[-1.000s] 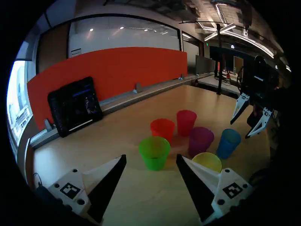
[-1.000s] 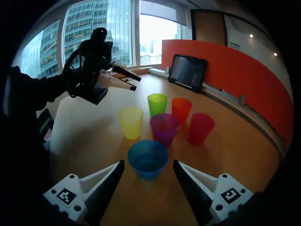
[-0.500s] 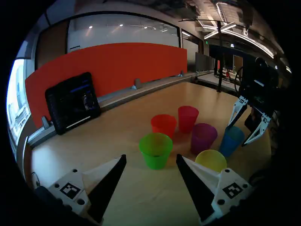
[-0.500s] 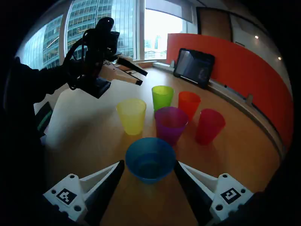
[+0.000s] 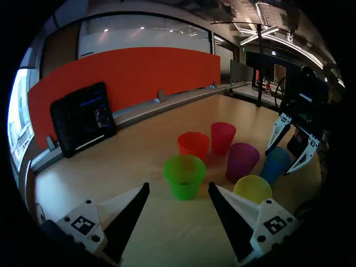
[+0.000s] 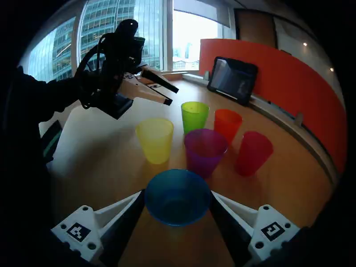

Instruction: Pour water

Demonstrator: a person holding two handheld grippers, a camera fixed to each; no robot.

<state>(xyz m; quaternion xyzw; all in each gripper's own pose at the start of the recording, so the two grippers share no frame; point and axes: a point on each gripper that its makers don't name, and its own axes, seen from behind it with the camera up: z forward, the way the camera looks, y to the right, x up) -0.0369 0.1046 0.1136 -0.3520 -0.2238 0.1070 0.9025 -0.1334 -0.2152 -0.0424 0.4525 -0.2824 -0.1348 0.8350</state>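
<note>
Interior of blue cup (image 6: pixel 177 202) faces right gripper view.

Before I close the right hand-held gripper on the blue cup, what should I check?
1. The blue cup sits between the fingers of the right hand-held gripper: ok.
2. The blue cup stands upright on the table: ok.
3. Both fingers pressing on its walls: cannot tell.
4. Water in the blue cup: cannot tell.
5. The left hand-held gripper is open and holds nothing, with the green cup ahead of it: ok.
</note>
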